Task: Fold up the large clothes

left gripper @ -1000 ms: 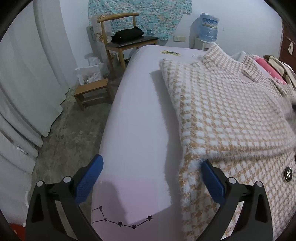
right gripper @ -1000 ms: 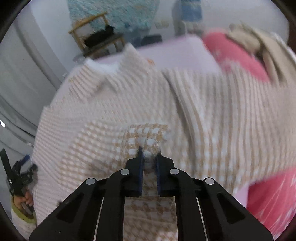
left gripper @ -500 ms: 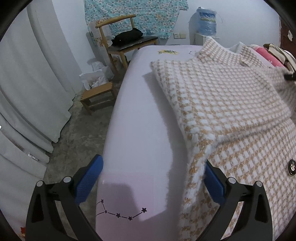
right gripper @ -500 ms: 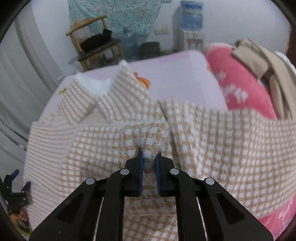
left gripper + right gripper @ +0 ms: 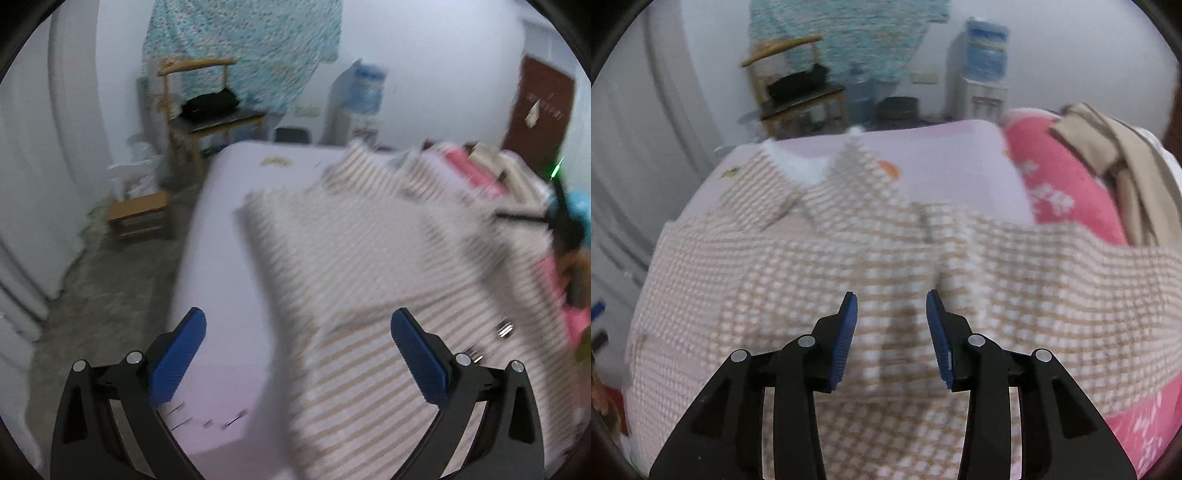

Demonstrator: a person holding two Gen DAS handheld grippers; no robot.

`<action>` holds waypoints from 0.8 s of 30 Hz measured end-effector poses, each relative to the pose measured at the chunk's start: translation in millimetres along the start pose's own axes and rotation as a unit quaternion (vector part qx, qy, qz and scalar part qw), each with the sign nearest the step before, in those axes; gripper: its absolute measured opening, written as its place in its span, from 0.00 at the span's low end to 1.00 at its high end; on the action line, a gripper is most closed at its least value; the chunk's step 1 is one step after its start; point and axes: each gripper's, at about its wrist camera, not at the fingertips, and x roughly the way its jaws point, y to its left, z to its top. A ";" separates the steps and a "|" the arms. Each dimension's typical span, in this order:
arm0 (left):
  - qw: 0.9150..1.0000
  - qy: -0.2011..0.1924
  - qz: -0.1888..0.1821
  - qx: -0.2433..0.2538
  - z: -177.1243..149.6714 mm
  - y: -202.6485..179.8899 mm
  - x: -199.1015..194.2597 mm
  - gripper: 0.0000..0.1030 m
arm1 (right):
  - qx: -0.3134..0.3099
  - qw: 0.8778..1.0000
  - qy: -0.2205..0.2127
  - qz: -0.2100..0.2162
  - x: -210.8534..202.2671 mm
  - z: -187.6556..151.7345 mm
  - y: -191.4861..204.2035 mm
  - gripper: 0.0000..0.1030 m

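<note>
Checked coat (image 5: 871, 258): lying spread on the lilac bed (image 5: 942, 162), collar toward the far end, one sleeve resting folded across its front, so the folding is looking partly done with the remaining folds still outstanding. Right gripper (image 5: 891, 328): its jaws, having just been opening, are standing apart above the folded-in sleeve, pressing on nothing. Left gripper (image 5: 297, 354): hanging wide open and empty over the coat's near edge, tilting downward.
</note>
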 end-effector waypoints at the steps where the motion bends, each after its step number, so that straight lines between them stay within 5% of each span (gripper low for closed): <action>1: 1.000 0.000 -0.022 -0.011 8.9 -3.7 4.2 0.96 | -0.009 1.000 0.005 0.006 3.3 -2.7 5.5 0.37; 6: 0.996 0.022 -0.084 -0.031 42.7 -21.6 52.2 0.96 | -0.010 0.999 0.051 0.005 35.8 -17.9 8.3 0.37; 14: 0.992 0.115 -0.019 -0.055 70.2 -1.5 145.4 0.95 | 0.002 0.999 0.039 0.009 20.6 -4.7 6.4 0.42; 18: 0.989 0.118 -0.024 -0.084 67.5 11.7 153.7 0.95 | -0.003 1.000 0.024 0.001 27.7 6.8 14.2 0.53; 24: 0.993 0.107 0.009 -0.042 66.6 1.9 147.8 0.95 | 0.003 0.999 0.039 -0.020 53.9 2.4 12.4 0.55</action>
